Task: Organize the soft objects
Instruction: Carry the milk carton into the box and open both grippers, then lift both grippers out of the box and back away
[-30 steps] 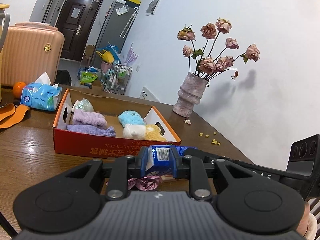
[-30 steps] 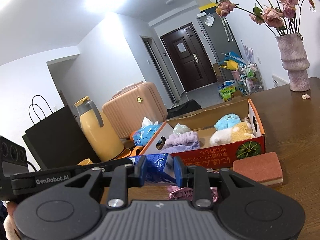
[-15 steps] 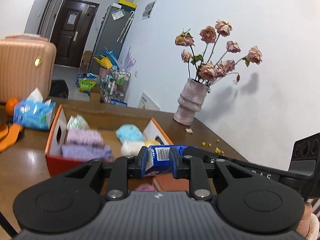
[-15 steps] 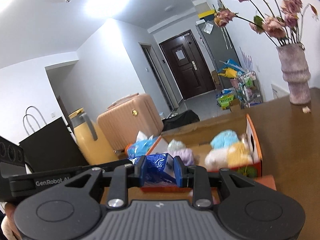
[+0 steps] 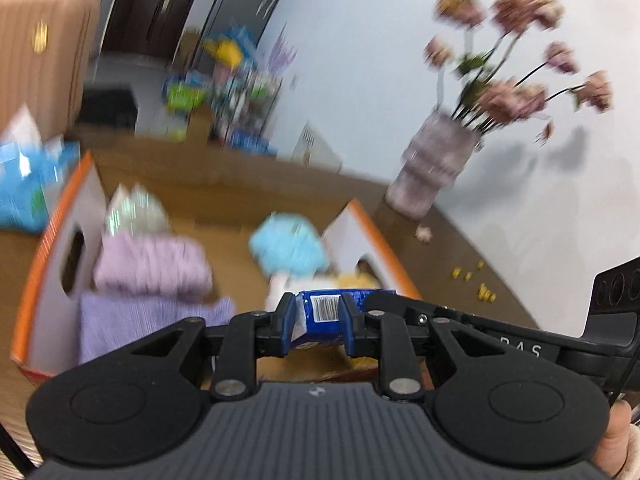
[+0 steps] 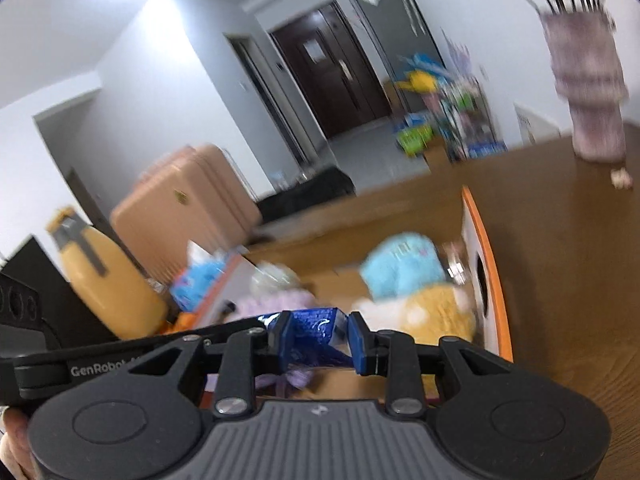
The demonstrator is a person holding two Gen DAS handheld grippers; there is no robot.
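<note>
Both tongs pinch one blue packet by opposite ends: left tongs, right tongs. Packet hangs above the open cardboard box (soft items inside, blurred) on worktop.

The right gripper pinches one end of a crinkly blue packet over an orange-edged cardboard box. The other gripper reaches in from the left. Inside the box lie a light blue plush, a yellow one and a lilac cloth. A yellow jug, a peach suitcase and a vase stand around, all blurred.
</note>
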